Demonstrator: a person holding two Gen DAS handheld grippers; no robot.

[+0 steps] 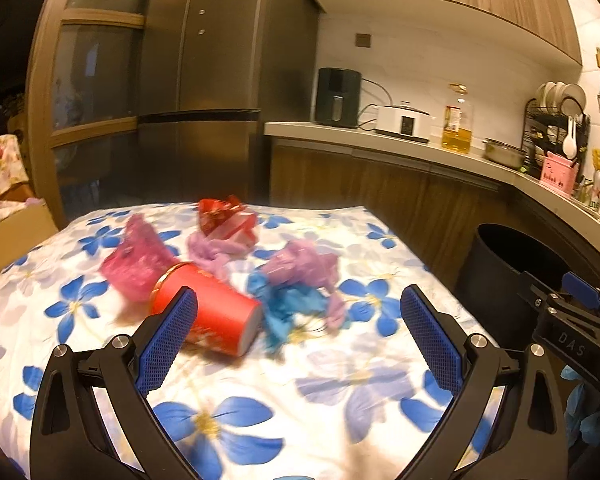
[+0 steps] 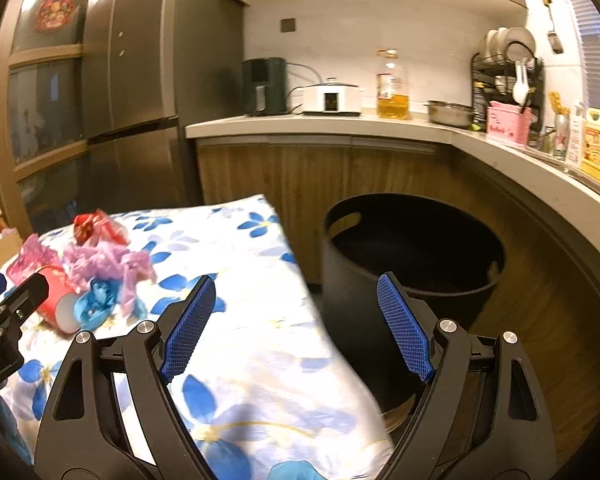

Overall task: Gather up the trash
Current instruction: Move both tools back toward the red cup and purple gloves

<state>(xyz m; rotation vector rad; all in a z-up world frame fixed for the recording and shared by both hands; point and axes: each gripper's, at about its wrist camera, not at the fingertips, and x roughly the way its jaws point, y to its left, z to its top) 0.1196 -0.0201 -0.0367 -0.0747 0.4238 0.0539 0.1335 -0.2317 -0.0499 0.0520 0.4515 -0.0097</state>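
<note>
Kitchen cabinets, a tall fridge and a long counter ring a desk under a blue-flowered cloth. Just past its right edge a black bin stands on the wooden floor. Near the cloth's middle the trash lies bunched: a tipped red cup, pink and purple crumpled wrappers, a blue scrap and a red packet. Both the left gripper and right gripper stand wide and empty. The cup looks the likely first pick; straddle its body squarely so it cannot roll away, then carry it over the bin.
</note>
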